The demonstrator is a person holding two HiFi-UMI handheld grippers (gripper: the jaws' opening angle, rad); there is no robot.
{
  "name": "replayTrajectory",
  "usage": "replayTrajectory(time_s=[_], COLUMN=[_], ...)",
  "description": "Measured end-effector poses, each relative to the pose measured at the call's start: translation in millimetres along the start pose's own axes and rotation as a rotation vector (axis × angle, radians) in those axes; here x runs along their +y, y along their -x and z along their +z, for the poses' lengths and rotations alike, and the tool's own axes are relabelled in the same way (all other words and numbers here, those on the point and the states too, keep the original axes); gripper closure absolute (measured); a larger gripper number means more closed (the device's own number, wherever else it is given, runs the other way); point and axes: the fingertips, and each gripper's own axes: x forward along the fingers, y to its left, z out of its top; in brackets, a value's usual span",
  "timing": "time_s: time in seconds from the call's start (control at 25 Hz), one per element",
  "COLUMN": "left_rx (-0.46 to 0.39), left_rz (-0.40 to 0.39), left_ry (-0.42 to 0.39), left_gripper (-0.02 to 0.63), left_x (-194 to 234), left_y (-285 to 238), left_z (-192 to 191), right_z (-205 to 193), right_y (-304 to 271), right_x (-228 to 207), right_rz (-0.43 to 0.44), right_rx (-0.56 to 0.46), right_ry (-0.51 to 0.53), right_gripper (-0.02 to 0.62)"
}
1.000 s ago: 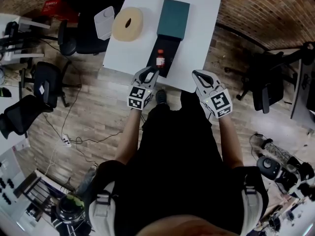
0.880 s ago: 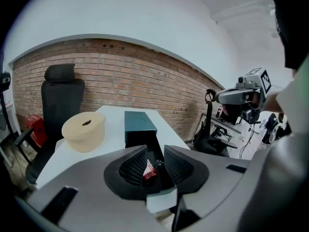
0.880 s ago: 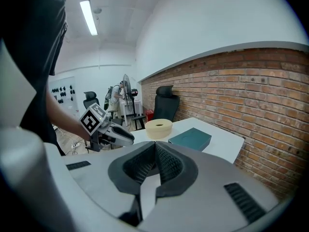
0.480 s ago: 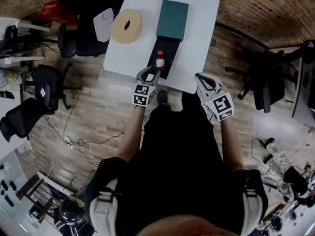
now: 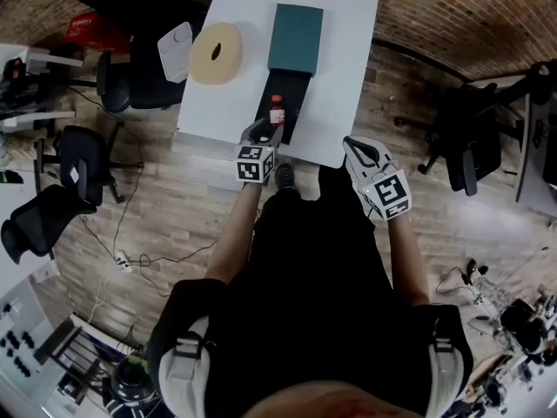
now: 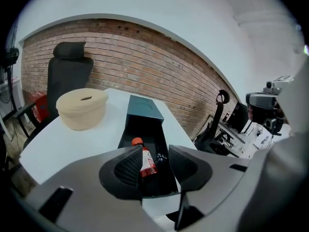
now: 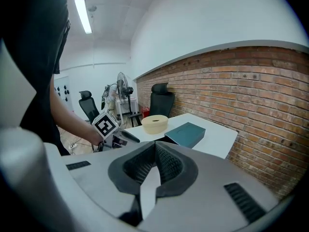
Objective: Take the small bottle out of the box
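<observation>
Looking down from the head view: found the small bottle (image 5: 277, 110) inside the open black box (image 5: 293, 122) at the near edge of the white table (image 5: 348, 50). Noted the left gripper (image 5: 261, 132) just short of the box, the right gripper (image 5: 357, 146) apart, off the table's corner. Left gripper view: recorded jaws opening, bottle framed between them yet untouched by either pad. Right gripper view: recorded jaws closed together, nothing held.

Small bottle (image 5: 277, 110), perhaps lying, in box (image 5: 295, 37)
</observation>
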Motion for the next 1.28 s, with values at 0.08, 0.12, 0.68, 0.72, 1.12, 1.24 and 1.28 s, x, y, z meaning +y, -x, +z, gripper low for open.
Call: replayTrajectory(time_s=[0.08,0.12,0.68,0.72,1.12,1.24,1.28], left_rx=[0.02,0.031,0.182,0.19,0.241,0.258,0.264], left_rz=[0.016,0.026,0.077,0.084,0.125,0.145,0.156], left_ry=[0.02,0.027,0.075,0.072,0.084,0.088,0.089], left_gripper=[0.435,0.433,0.38,0.379,0.377,0.377,0.377], left_x=[2,4,18,18,22,25,28], left_y=[-6,-8,-38,-40,-53,-58,-58], left_z=[-3,-4,-31,-31,-28,-29,-30], right_z=[-2,-3,-2,-2,-6,-6,-6], right_y=[1,1,-3,-3,1,2,2], right_x=[2,4,3,3,5,0,-2], right_rz=[-0.002,-0.001,0.013,0.013,0.009,0.0,-0.003], right_rx=[0.002,0.006,0.024,0.025,0.022,0.017,0.015], right_ry=[-0.009,-0.011,-0.004,-0.003,-0.028,-0.04,-0.043], right_gripper=[0.598,0.598,0.598,0.597,0.598,0.597,0.597])
